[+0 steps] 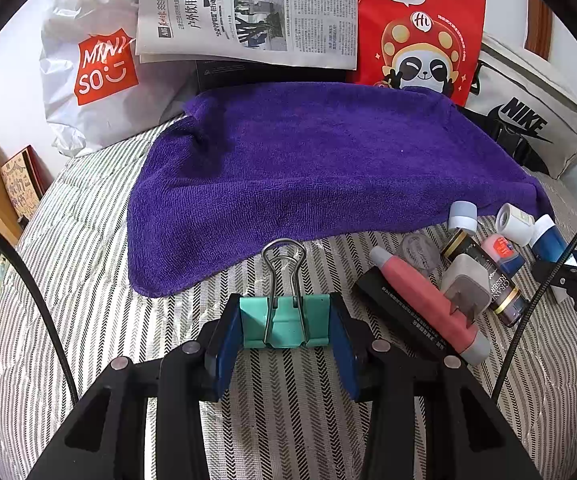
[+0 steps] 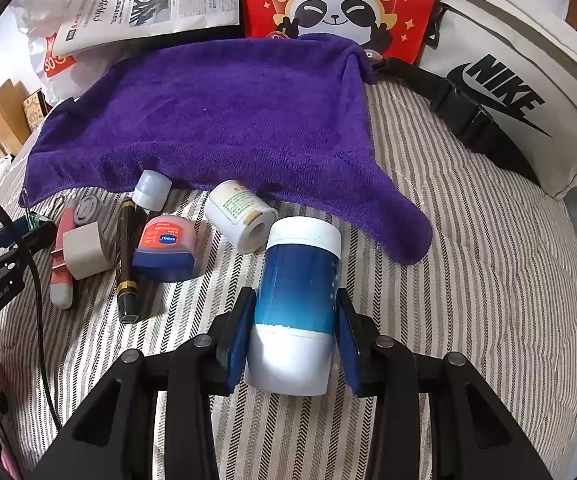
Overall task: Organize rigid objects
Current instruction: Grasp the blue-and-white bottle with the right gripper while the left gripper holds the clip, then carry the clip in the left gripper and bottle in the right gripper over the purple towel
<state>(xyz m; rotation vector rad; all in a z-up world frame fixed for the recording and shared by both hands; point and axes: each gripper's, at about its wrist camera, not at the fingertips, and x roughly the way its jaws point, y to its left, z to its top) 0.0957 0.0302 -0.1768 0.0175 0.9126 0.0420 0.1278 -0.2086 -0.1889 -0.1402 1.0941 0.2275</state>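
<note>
1. My left gripper point(image 1: 284, 330) is clamped on a teal binder clip point(image 1: 284, 322); the blue pads press its two ends, and its wire handle points away from me toward the purple towel point(image 1: 308, 176).
2. The clip sits just above the striped bedcover point(image 1: 88, 320), near the towel's front edge.
3. To the right of the clip lies a cluster of small items: a pink tube point(image 1: 428, 304) resting across a black flat box point(image 1: 400, 312), a white charger plug point(image 1: 464, 284), a dark bottle with gold bands point(image 1: 496, 280) and a small pink-and-blue jar point(image 2: 164, 248).
4. A white pill bottle point(image 2: 240, 214) lies on its side, its open mouth facing me, touching the towel's edge.
5. My right gripper point(image 2: 292, 340) has closed on a blue-and-white cylindrical bottle point(image 2: 298, 280); the pads grip its lower body, white cap pointing away.
6. Behind the towel stand a newspaper point(image 1: 248, 12), a red panda-print bag point(image 1: 420, 32) and a white Nike pouch point(image 2: 508, 80).
</note>
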